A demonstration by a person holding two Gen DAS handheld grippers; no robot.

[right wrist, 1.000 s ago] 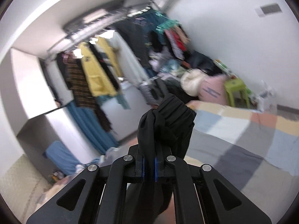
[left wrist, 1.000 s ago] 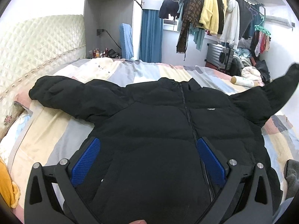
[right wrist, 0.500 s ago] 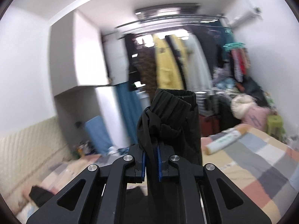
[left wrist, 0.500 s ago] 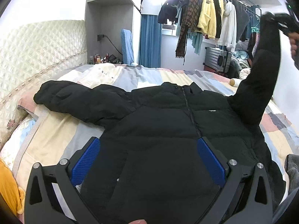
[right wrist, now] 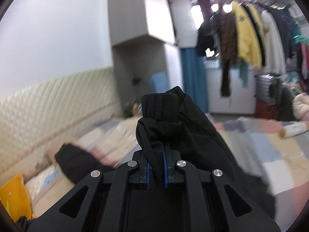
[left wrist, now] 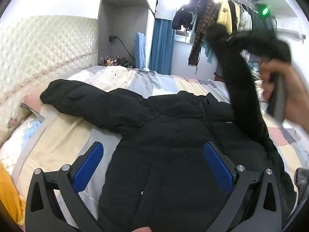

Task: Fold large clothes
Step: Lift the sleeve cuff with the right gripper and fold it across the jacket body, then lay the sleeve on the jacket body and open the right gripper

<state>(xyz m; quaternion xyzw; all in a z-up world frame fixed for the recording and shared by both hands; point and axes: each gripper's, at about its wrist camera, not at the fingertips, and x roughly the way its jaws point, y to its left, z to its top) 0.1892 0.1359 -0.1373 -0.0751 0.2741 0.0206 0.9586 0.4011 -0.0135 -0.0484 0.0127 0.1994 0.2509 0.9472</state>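
A black puffer jacket (left wrist: 173,139) lies front-up on the bed, zipper closed, its left sleeve (left wrist: 81,98) stretched toward the headboard. My left gripper (left wrist: 154,160) is open, hovering over the jacket's lower body. My right gripper (right wrist: 156,166) is shut on the cuff of the jacket's right sleeve (right wrist: 164,116). In the left wrist view that sleeve (left wrist: 243,89) rises steeply from the shoulder, held high above the jacket by the right gripper in a hand (left wrist: 285,96).
The bed has a pastel patchwork cover (left wrist: 63,139) and a quilted cream headboard (left wrist: 38,48). A yellow cloth (left wrist: 7,193) lies at the left edge. A clothes rack (left wrist: 222,15) with hanging garments stands beyond the bed. A paper roll (right wrist: 293,129) lies on the cover.
The right gripper has swung the held sleeve up and leftward over the jacket body. The left gripper stays open and has shifted slightly left.
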